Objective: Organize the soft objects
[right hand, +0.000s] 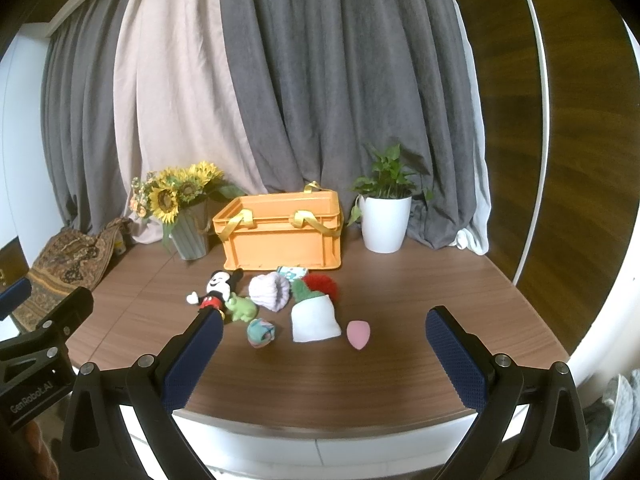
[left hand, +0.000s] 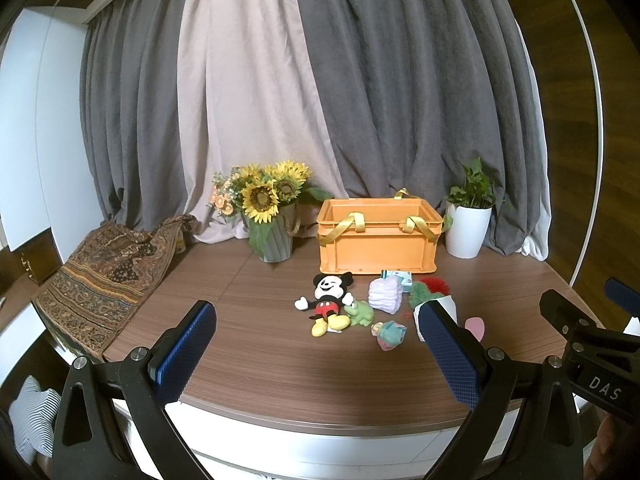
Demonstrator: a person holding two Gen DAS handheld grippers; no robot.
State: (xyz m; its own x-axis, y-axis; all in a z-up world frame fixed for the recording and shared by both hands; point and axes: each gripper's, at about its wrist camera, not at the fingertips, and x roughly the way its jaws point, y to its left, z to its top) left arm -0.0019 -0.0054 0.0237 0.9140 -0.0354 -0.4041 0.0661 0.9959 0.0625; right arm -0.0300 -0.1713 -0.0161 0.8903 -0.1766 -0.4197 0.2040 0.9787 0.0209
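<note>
Task looks barely begun, judging by the layout. Orange crate point(right hand: 280, 236) sits at the back of the tabletop point(right hand: 400, 360), between the sunflower vase point(right hand: 190, 236) and the white plant pot point(right hand: 386, 222); its inside is hidden from both views, so can't tell if anything is in it.

All visible soft things lie loose on the tabletop in front of the crate:
- mouse plush point(left hand: 328, 300), touching the green frog point(left hand: 360, 313)
- lilac cloth bundle point(right hand: 269, 291)
- small teal-pink ball point(right hand: 261, 332)
- green-and-white plush point(right hand: 314, 316) with red fluff point(right hand: 322, 283) behind it
- pink sponge point(right hand: 358, 333), slightly apart
- small packet point(right hand: 292, 272) right against the crate

Left claw point(left hand: 316, 350) spread wide, holding nothing. Right claw point(right hand: 324, 354) likewise spread, empty, well short of the pile. Every visible item is left to put away.
</note>
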